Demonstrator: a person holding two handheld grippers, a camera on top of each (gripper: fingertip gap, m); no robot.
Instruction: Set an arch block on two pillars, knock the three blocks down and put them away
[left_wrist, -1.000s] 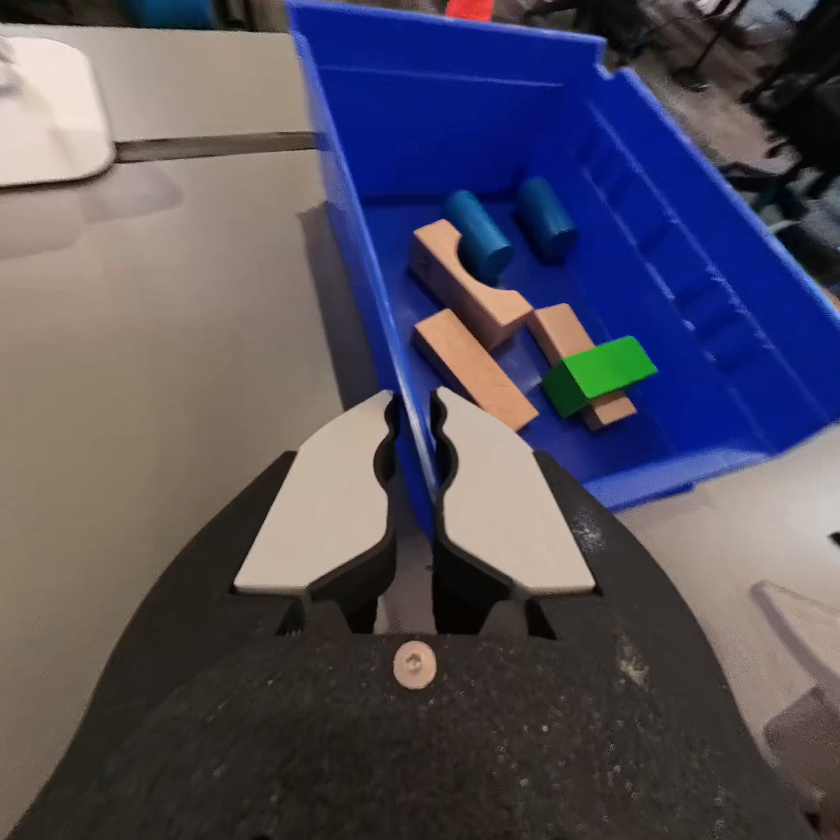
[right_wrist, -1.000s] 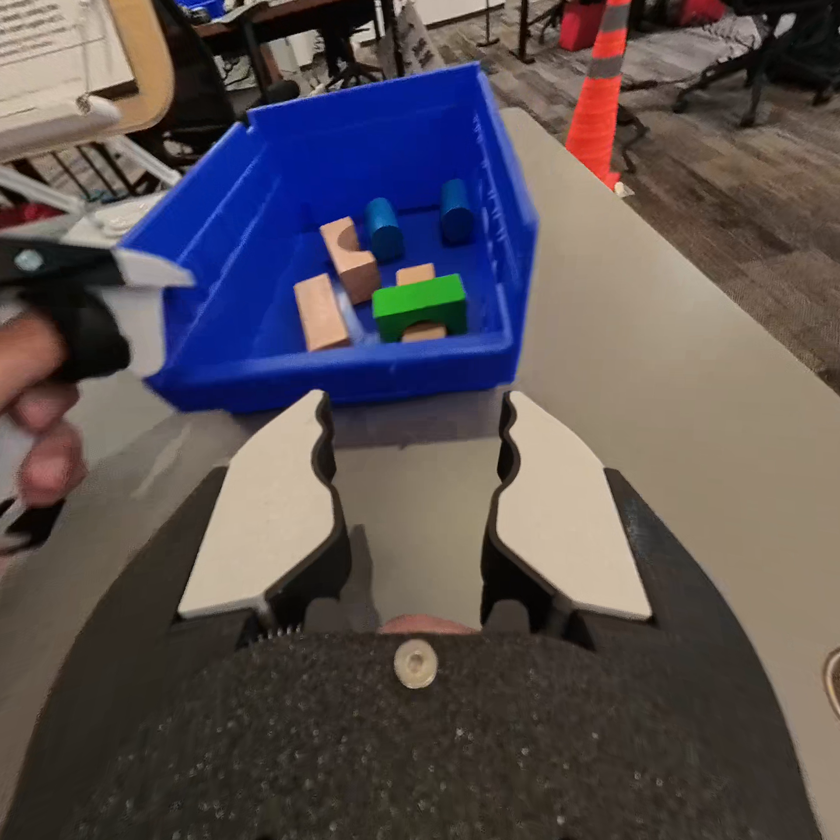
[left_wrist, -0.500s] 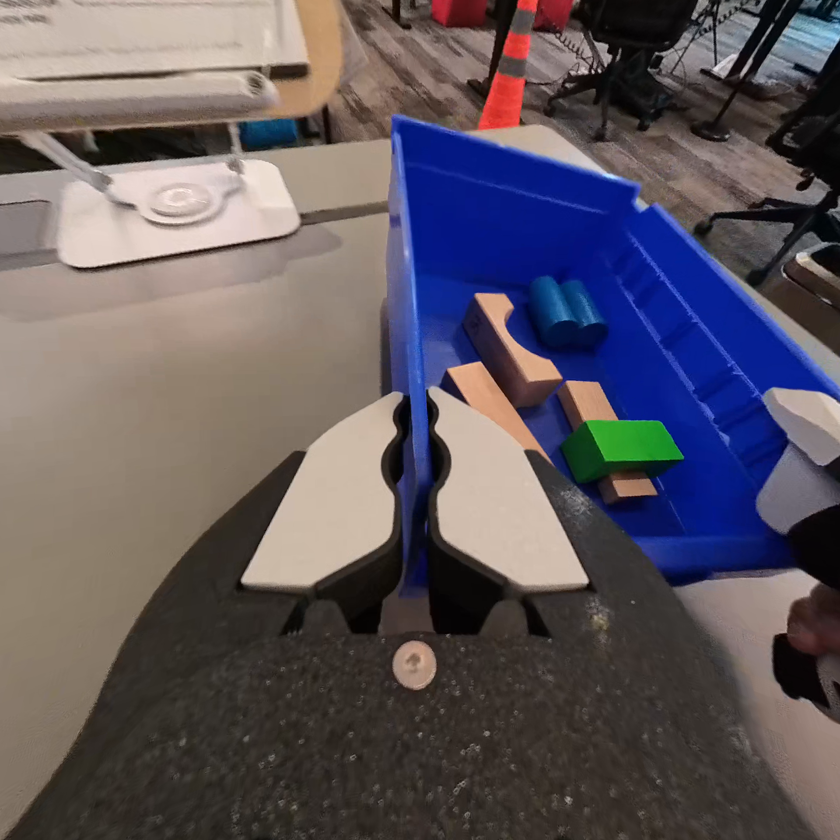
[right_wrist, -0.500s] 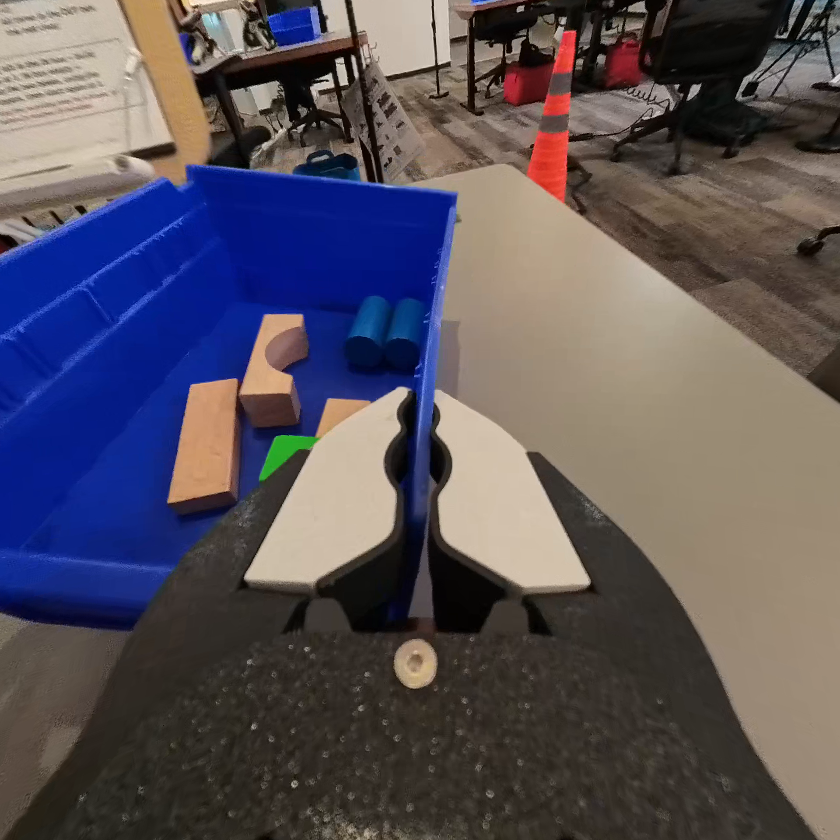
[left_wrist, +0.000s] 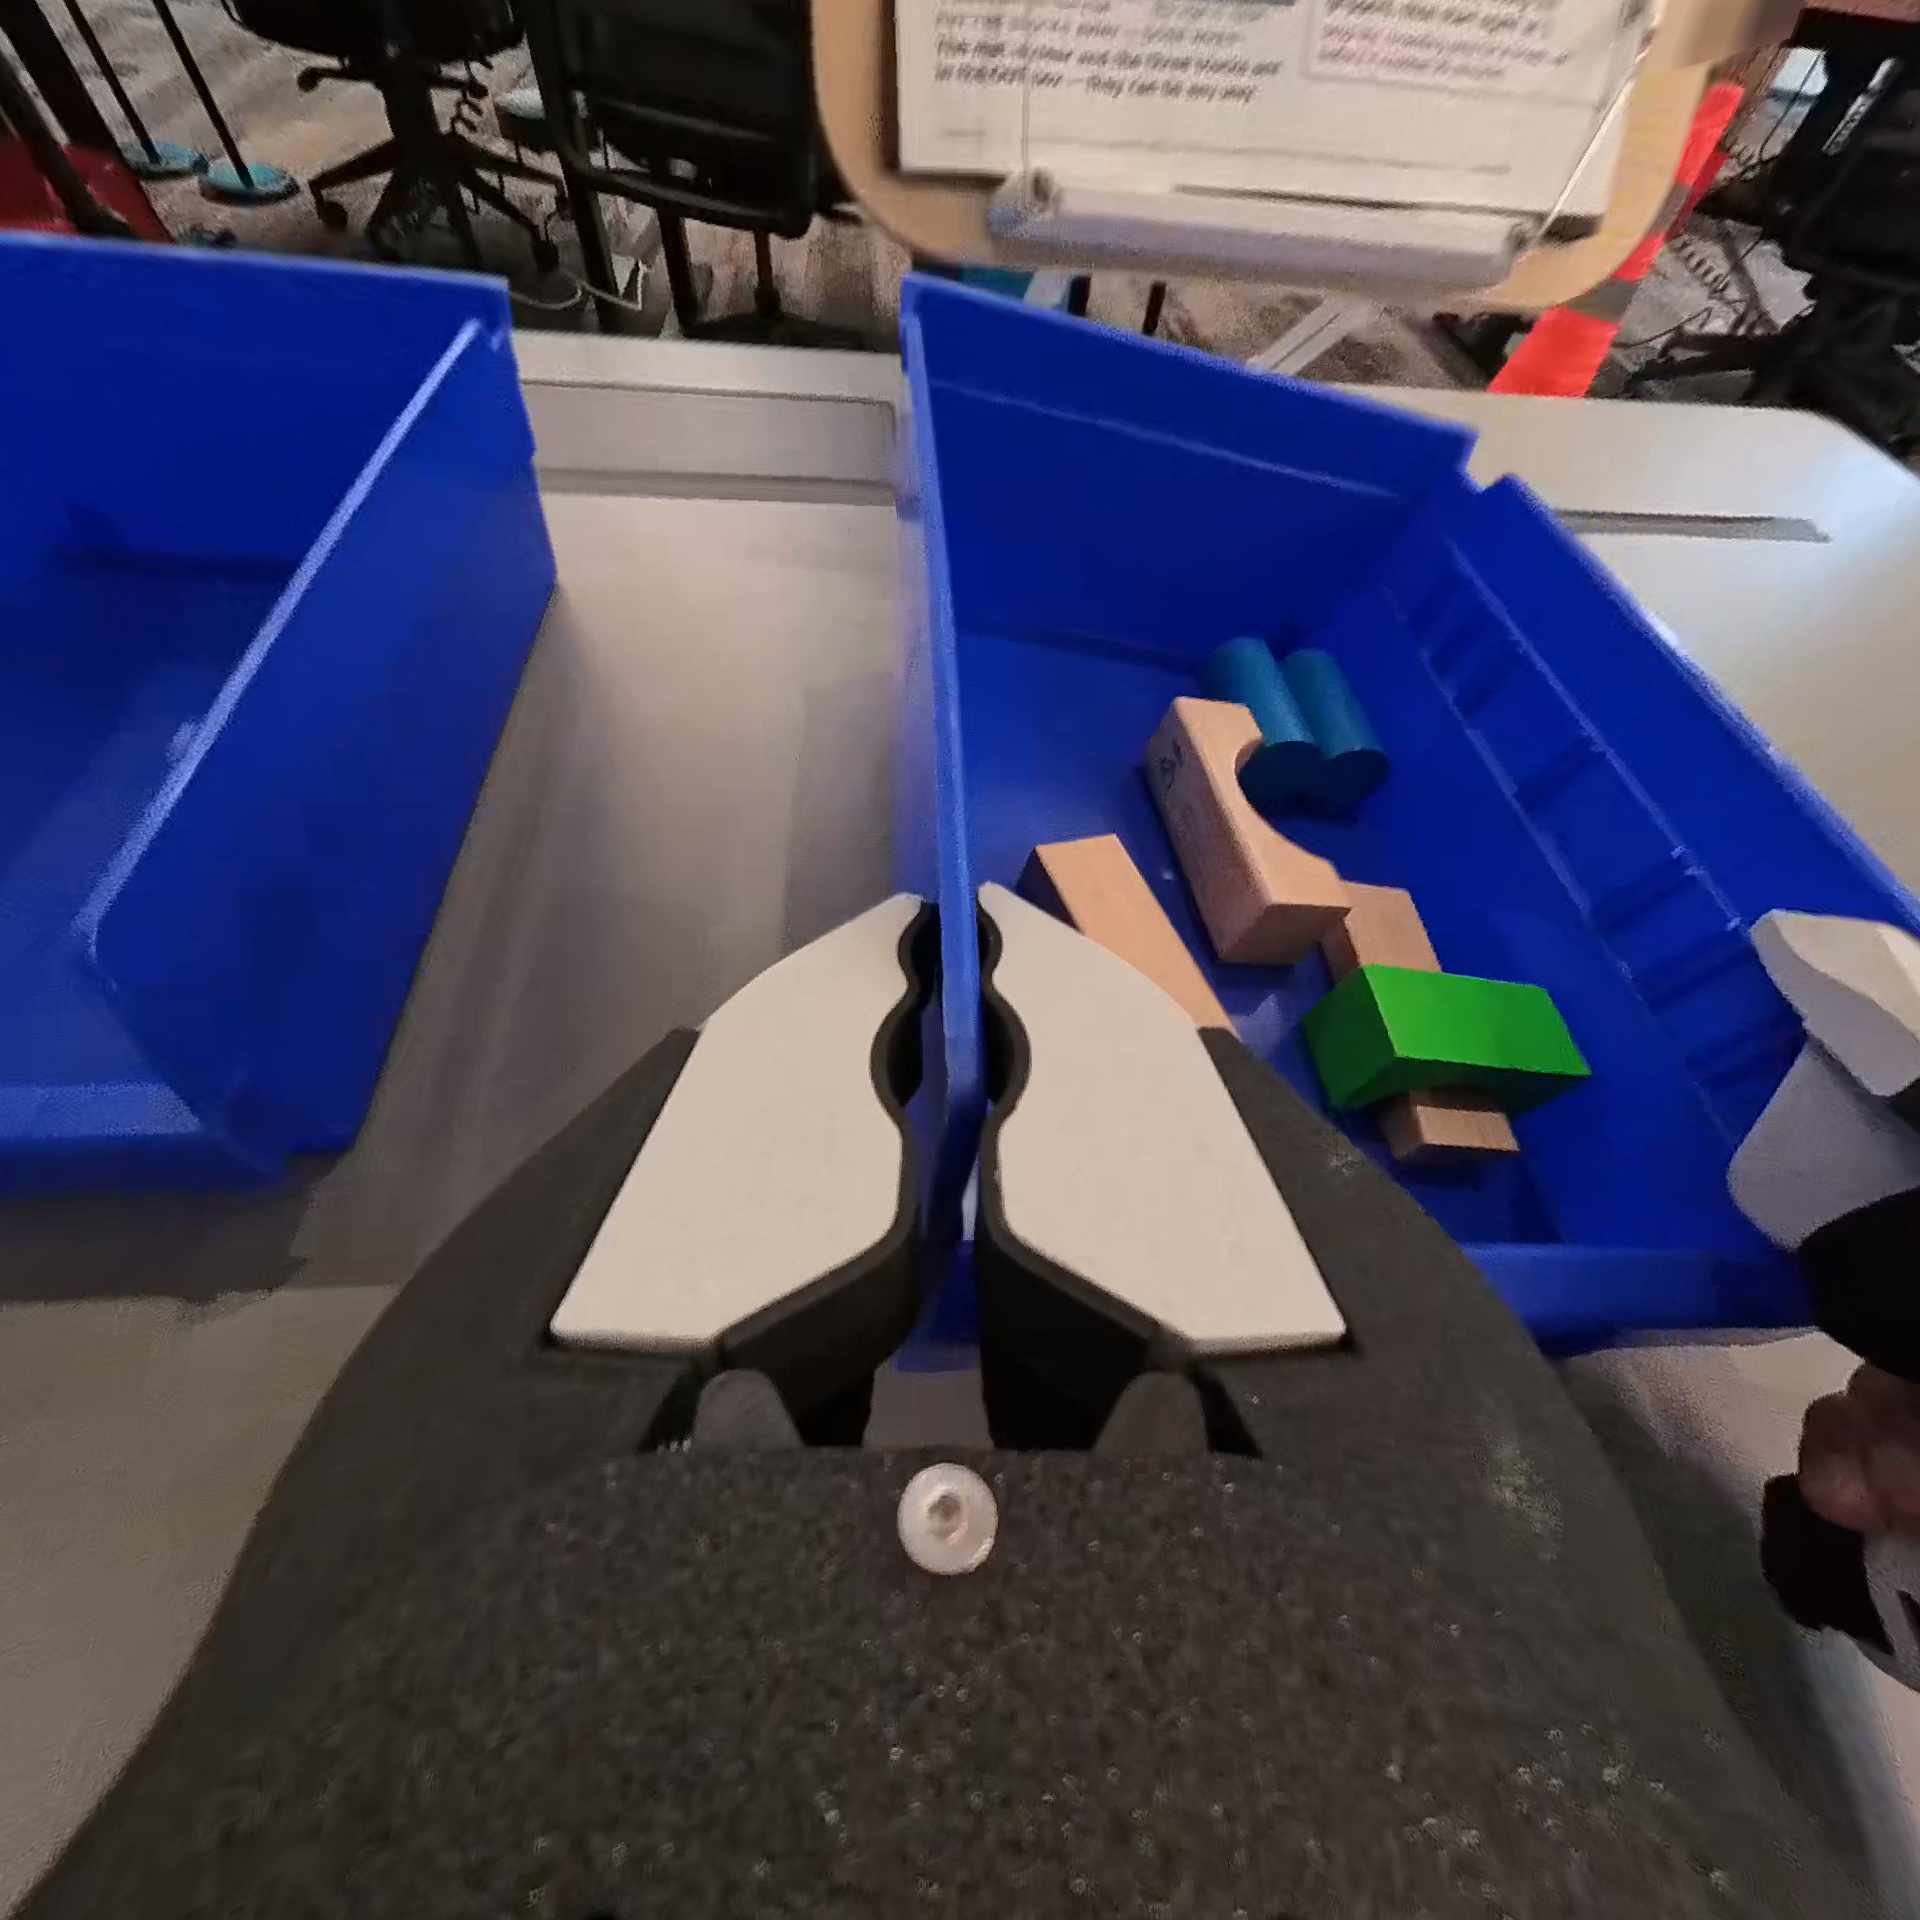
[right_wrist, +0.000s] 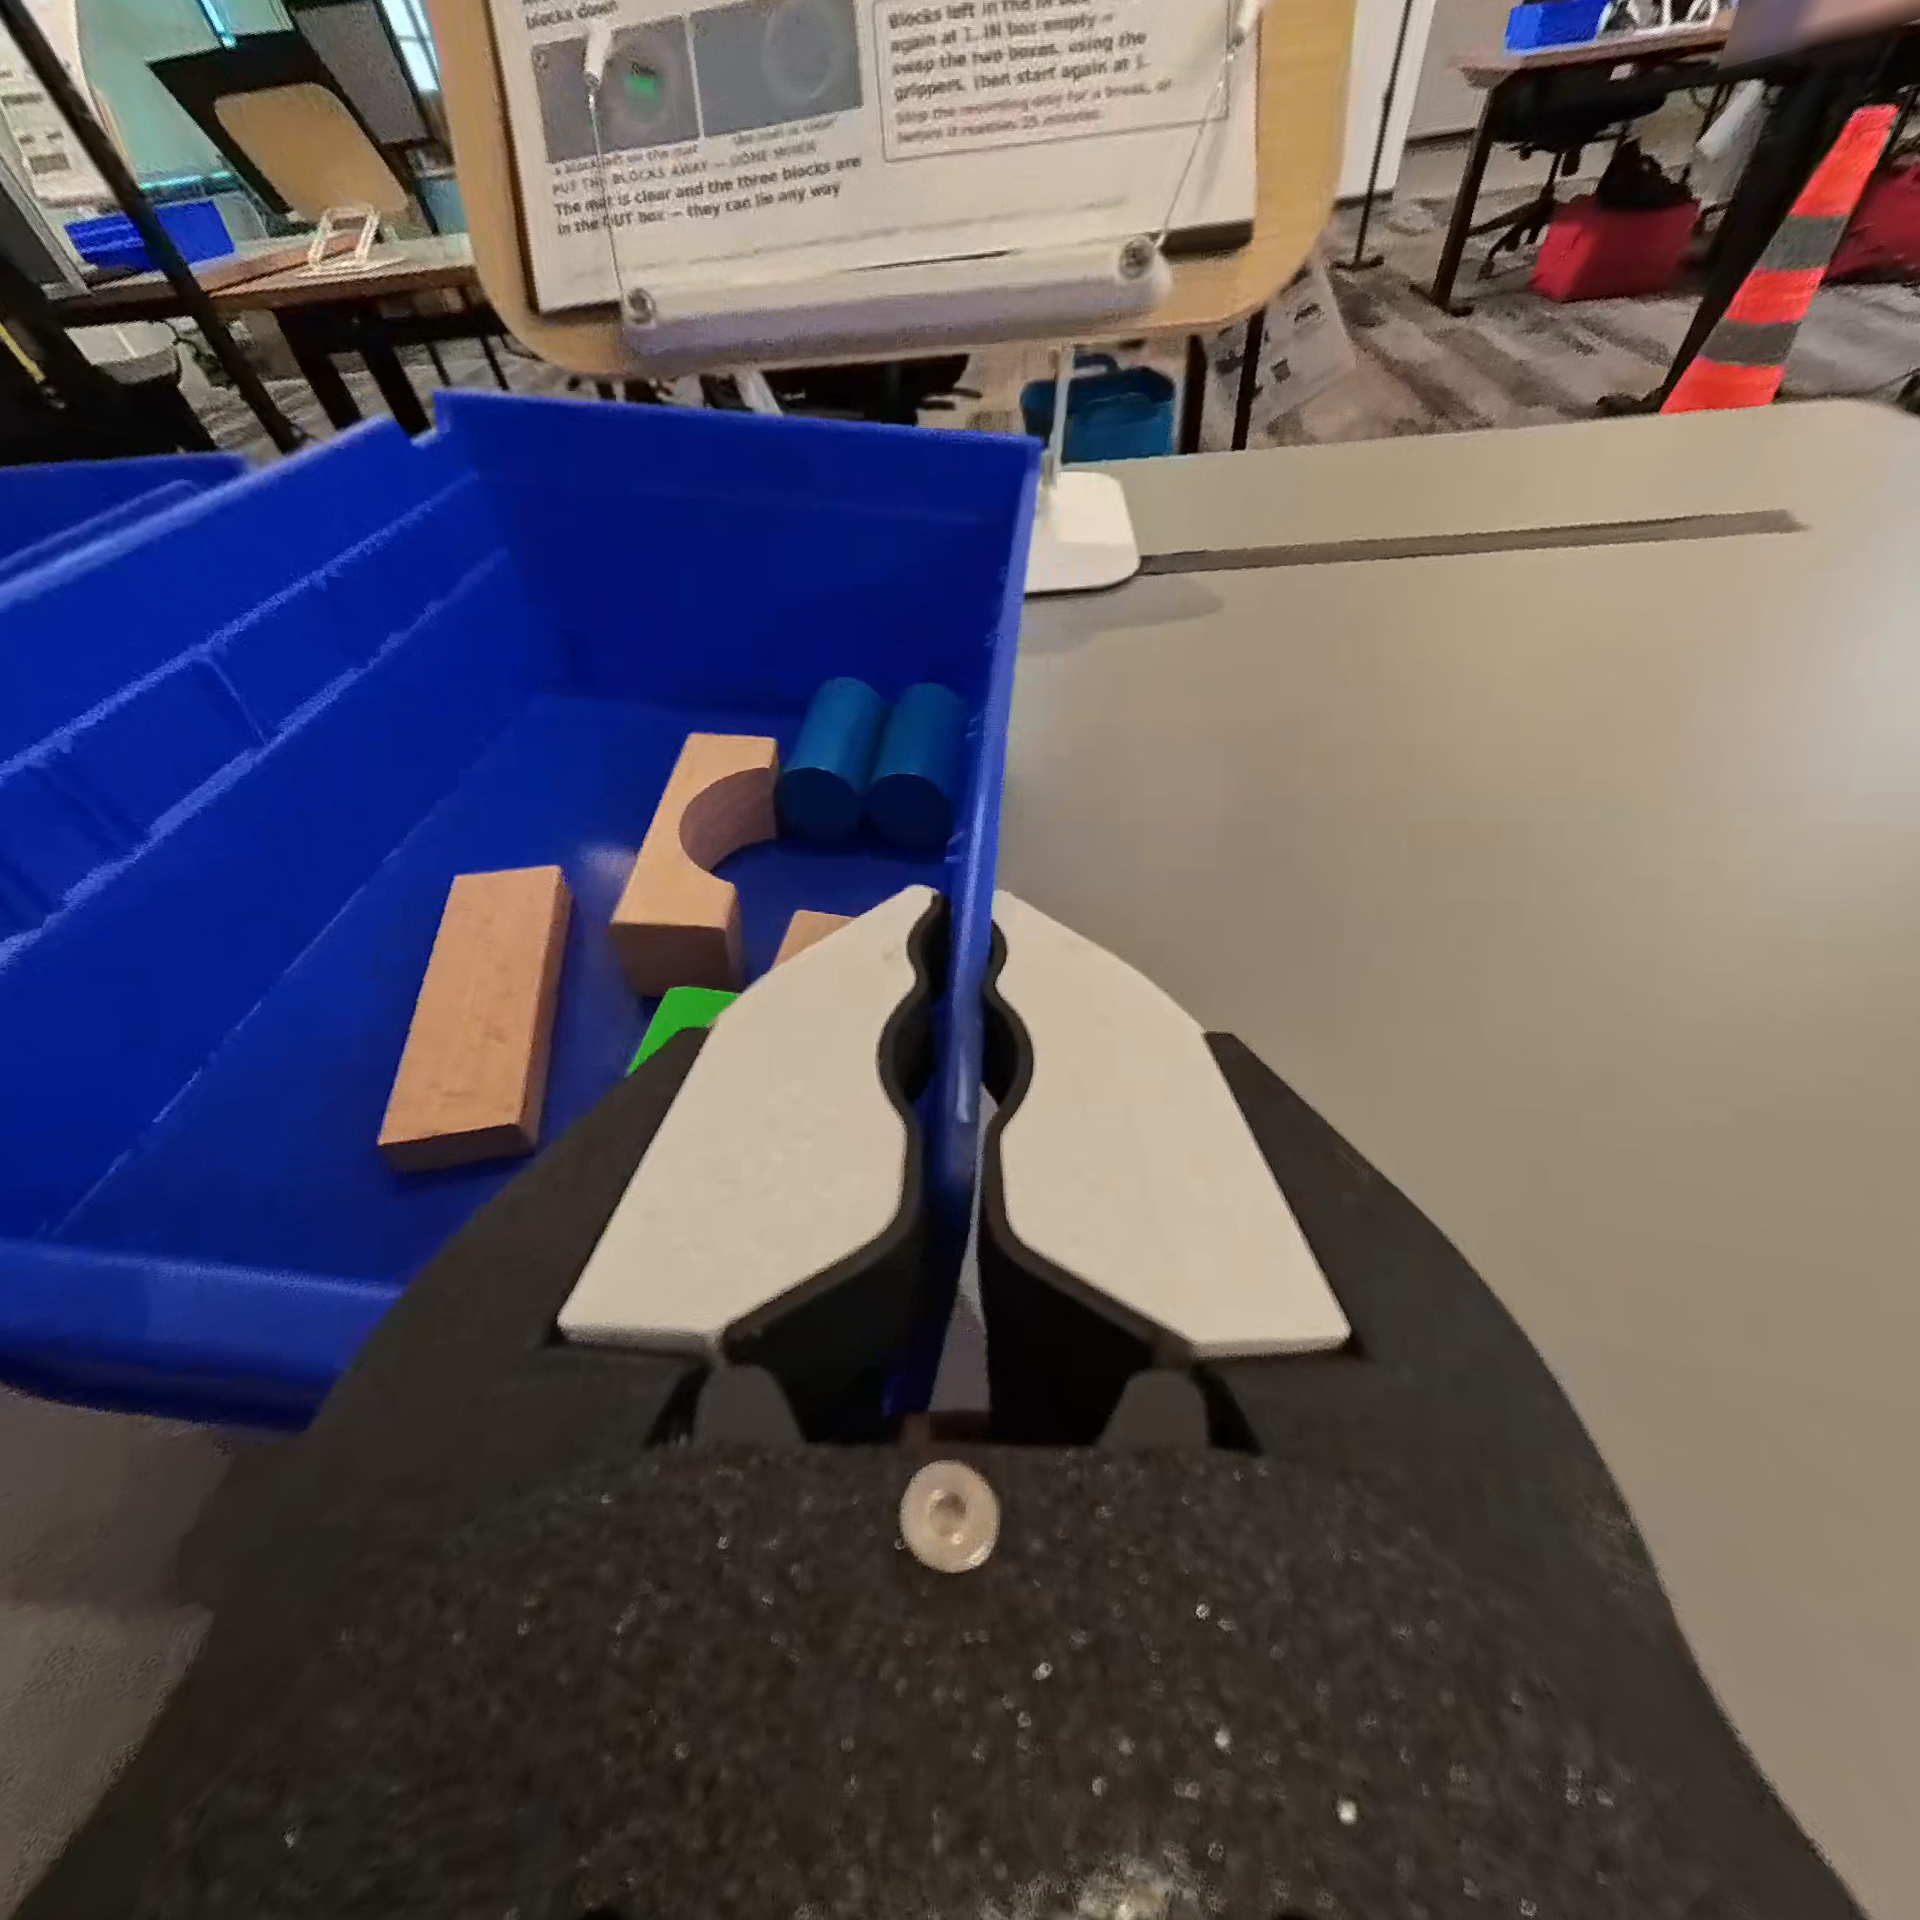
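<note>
A blue bin (left_wrist: 1195, 499) holds several blocks: a green arch block (left_wrist: 1444, 1029), a wooden arch block (left_wrist: 1226, 842), two blue cylinders (left_wrist: 1299, 727) and flat wooden blocks (left_wrist: 1101, 904). My left gripper (left_wrist: 951, 925) is shut on the bin's left wall. My right gripper (right_wrist: 961, 909) is shut on the bin's right wall (right_wrist: 987, 748), and it shows at the right edge of the left wrist view (left_wrist: 1839, 1049). In the right wrist view the wooden arch (right_wrist: 696, 852), the cylinders (right_wrist: 873, 764) and a flat block (right_wrist: 478, 1018) lie inside; the green block (right_wrist: 681, 1018) is mostly hidden behind my fingers.
A second blue bin (left_wrist: 239, 707) stands to the left on the grey table (right_wrist: 1455, 831). A document stand with a printed sheet (right_wrist: 883, 156) rises behind the bins on a white base (right_wrist: 1081, 540). An orange cone (right_wrist: 1787, 281), chairs and desks lie beyond the table.
Both grippers, shut on the bin's opposite walls, have carried the bin so that it now faces the document stand beside the second bin. The blue cylinders stay together near the wooden arch.
</note>
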